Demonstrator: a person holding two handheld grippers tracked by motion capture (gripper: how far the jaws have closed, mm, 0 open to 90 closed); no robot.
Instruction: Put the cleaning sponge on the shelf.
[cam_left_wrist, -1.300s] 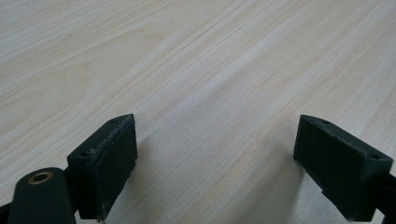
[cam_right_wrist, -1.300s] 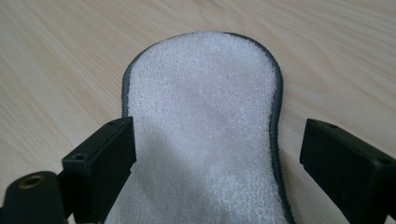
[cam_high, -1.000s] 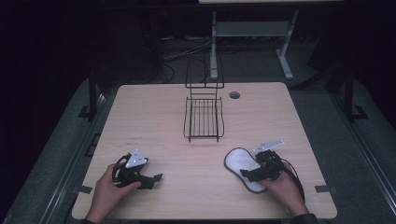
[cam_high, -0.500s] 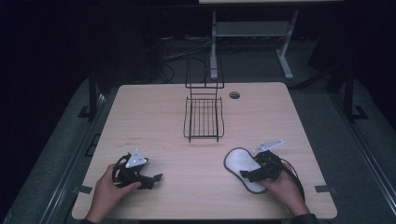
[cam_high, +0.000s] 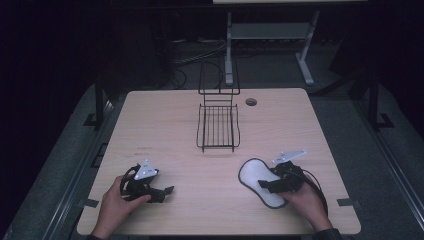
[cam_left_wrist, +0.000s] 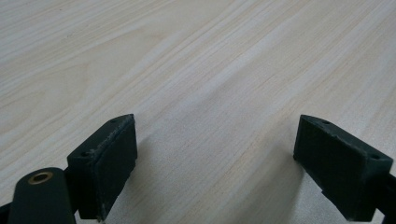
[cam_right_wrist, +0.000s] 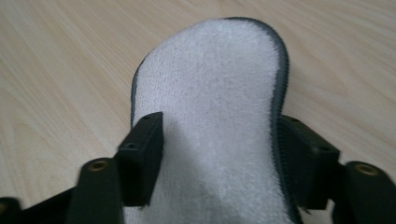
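High view overlooks table (cam_high: 200, 120); gripper views skim tabletop.

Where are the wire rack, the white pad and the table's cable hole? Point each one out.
wire rack (cam_high: 218, 128): high view, on its flat grid bottom.
white pad (cam_right_wrist: 219, 88): right gripper view, on its fuzzy top surface, ahead of the jaws.
cable hole (cam_high: 251, 102): high view, at the hole's centre.

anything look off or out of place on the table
Nothing stands out. The wire rack stands upright and square at mid-table, and the white fleecy insole lies flat, undamaged, between the right gripper's open jaws. The left gripper is open over bare wood.
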